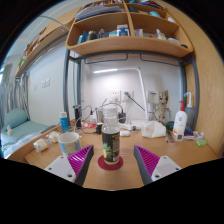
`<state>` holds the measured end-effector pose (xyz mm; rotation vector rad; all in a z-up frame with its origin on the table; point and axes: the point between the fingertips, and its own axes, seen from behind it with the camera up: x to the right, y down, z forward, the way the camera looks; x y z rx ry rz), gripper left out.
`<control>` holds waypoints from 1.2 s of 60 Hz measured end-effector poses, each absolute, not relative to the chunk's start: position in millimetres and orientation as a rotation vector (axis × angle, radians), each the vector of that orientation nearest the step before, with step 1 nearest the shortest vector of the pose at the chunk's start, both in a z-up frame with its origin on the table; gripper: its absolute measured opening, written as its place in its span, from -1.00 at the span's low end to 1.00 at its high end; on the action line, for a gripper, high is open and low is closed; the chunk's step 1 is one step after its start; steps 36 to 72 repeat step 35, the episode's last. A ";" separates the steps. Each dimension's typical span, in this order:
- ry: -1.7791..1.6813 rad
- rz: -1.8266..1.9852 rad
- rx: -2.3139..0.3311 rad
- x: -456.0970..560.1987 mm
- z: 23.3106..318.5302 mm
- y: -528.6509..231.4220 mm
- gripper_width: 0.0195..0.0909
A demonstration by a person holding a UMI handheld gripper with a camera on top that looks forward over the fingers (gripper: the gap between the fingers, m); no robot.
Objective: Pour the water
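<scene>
A dark bottle with a green label stands upright on a round red coaster on the wooden desk. My gripper is open. The bottle stands between the two magenta pads, with a clear gap on each side. A white cup stands on the desk just left of the left finger. The bottle's upper part is pale and hard to make out against the clutter behind it.
Beyond the fingers, the back of the desk holds a blue can, a white lump and a white bottle with a red top. Wooden shelves hang above. A bed lies to the left.
</scene>
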<state>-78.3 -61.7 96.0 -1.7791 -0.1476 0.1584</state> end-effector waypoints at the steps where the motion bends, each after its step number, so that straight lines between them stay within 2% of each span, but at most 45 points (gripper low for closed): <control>1: -0.142 0.158 -1.779 -77.9 97.5 -67.9 0.76; 25: -0.058 0.095 -1.736 -52.7 123.7 -148.0 0.79; 72: -0.045 0.103 -1.718 -48.9 124.6 -153.0 0.77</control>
